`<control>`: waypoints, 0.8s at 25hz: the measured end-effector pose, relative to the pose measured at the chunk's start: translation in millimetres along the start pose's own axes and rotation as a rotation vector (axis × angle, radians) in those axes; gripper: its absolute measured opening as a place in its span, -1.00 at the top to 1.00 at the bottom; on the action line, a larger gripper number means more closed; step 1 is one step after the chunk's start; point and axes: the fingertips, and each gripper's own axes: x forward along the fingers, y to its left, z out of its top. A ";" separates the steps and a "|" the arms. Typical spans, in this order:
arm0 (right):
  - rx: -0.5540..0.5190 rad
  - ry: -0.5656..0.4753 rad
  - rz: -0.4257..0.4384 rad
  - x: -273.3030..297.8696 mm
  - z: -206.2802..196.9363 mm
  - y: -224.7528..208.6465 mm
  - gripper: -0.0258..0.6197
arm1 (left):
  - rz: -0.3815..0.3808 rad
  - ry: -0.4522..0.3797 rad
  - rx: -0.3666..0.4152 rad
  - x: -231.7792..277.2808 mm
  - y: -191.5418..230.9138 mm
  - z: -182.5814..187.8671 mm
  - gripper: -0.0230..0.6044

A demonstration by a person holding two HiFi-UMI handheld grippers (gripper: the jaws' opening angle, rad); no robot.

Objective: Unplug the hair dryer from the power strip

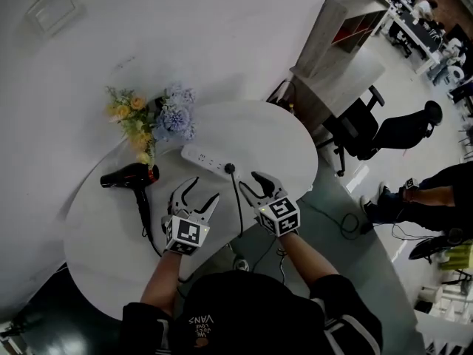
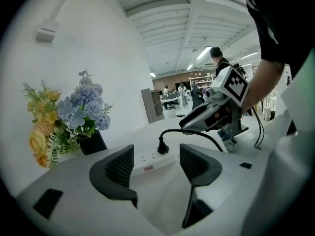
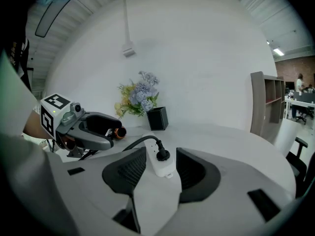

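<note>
A white power strip (image 1: 205, 158) lies on the round white table (image 1: 96, 235), with a black plug (image 1: 230, 168) in its right end. The plug's cord (image 1: 238, 205) runs toward me. The black hair dryer (image 1: 129, 176) lies left of the strip. My left gripper (image 1: 203, 189) hovers open just short of the strip, which shows ahead between its jaws (image 2: 152, 160). My right gripper (image 1: 248, 181) is open too, beside the cord. In the right gripper view the strip's near end (image 3: 160, 163) and the plug (image 3: 162, 155) sit between the spread jaws, and the pads are off them.
A bunch of blue and yellow flowers (image 1: 151, 120) in a black vase (image 3: 157, 118) stands behind the strip. Beyond the table's right edge are a wooden shelf (image 1: 344, 35), an office chair (image 1: 384, 128) and a seated person's legs (image 1: 436, 191).
</note>
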 end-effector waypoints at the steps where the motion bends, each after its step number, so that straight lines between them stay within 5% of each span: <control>1: -0.004 0.007 0.005 5.8 0.1 -0.3 0.38 | -0.007 0.005 0.007 4.6 2.7 -2.5 -0.01; 20: -0.126 0.118 0.091 76.8 -6.4 -2.3 0.38 | -0.139 0.104 0.155 72.1 17.0 -41.6 -0.03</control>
